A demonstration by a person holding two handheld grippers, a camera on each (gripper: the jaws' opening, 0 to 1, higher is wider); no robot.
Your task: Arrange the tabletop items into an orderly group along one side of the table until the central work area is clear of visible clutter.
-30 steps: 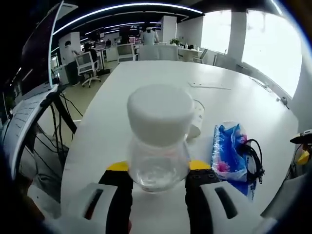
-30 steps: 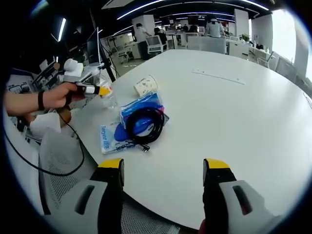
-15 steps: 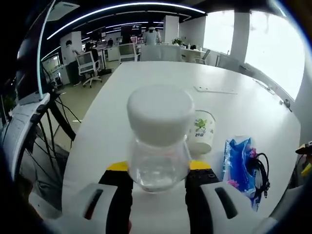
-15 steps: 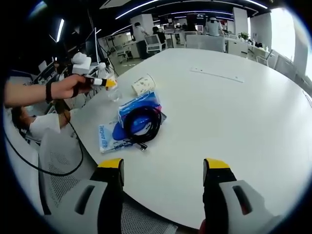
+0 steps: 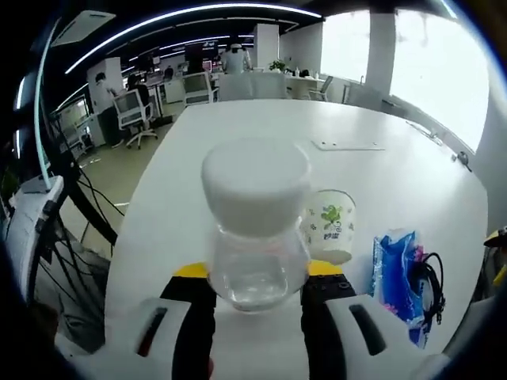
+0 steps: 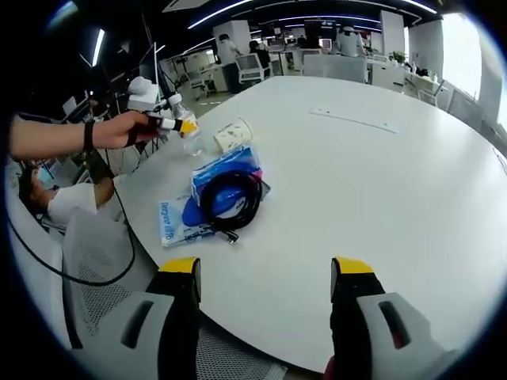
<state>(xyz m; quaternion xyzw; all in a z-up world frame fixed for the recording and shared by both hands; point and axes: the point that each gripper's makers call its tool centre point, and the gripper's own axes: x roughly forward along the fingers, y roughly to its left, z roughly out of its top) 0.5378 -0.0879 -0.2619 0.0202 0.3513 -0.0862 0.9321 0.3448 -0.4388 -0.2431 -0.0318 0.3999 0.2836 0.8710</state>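
My left gripper (image 5: 257,291) is shut on a clear plastic bottle (image 5: 255,226) with a white cap, held above the white table (image 5: 238,134). Past it a paper cup (image 5: 331,227) lies on its side, and a blue packet (image 5: 398,273) with a black cable (image 5: 428,273) on it lies to the right. In the right gripper view the left gripper (image 6: 181,125) holds the bottle (image 6: 190,136) near the table's left edge, close to the cup (image 6: 233,135). The blue packet (image 6: 207,198) and coiled cable (image 6: 229,200) lie nearer. My right gripper (image 6: 264,273) is open over the table's near edge.
A thin white strip (image 6: 353,120) lies far across the table (image 6: 380,198). A mesh chair (image 6: 107,265) stands at the table's near left edge. Desks, office chairs and people fill the room behind. A tripod's legs (image 5: 75,229) stand left of the table.
My left gripper has carried the bottle farther along the table's left edge, towards the cup. The right gripper has stayed put, open.
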